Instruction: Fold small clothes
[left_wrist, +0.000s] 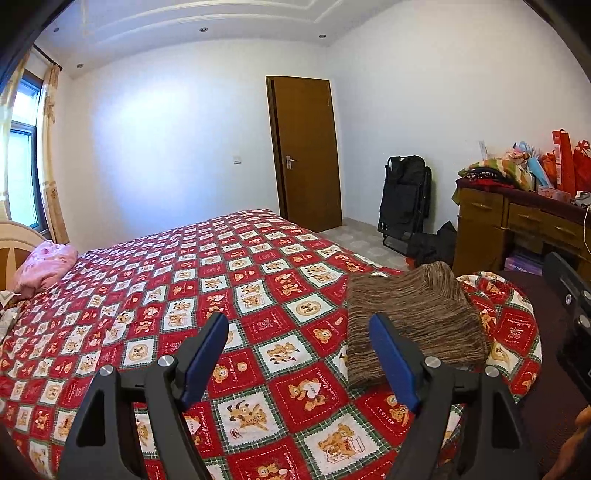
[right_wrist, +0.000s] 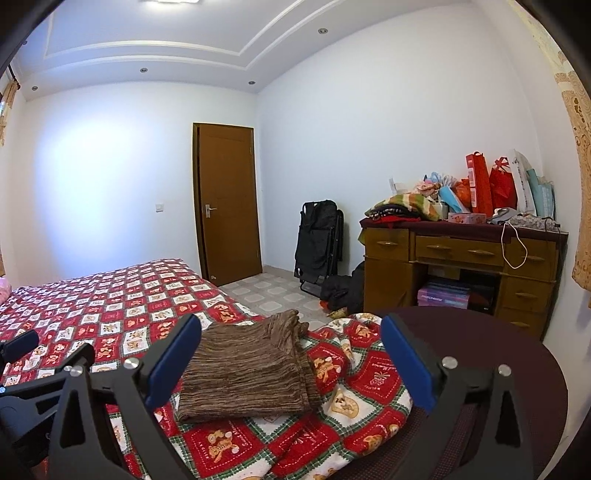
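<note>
A brown striped knit garment (left_wrist: 413, 317) lies folded into a flat rectangle near the corner of the bed; in the right wrist view the same garment (right_wrist: 247, 369) sits just beyond the gripper. My left gripper (left_wrist: 299, 325) hovers open above the bedspread, to the left of the garment, with nothing between its blue pads. The right gripper (right_wrist: 291, 328) is open too, its jaws wide either side of the garment and above it, not touching it. The right gripper's body (left_wrist: 572, 314) shows at the edge of the left wrist view.
The bed carries a red patchwork bedspread (left_wrist: 177, 288) with bear prints. A pink bundle (left_wrist: 44, 266) lies near the headboard. A dark round table (right_wrist: 491, 354) stands at the bed's corner. Beyond are a cluttered wooden desk (right_wrist: 458, 254), a folded black chair (right_wrist: 319, 240) and a shut door (right_wrist: 227, 199).
</note>
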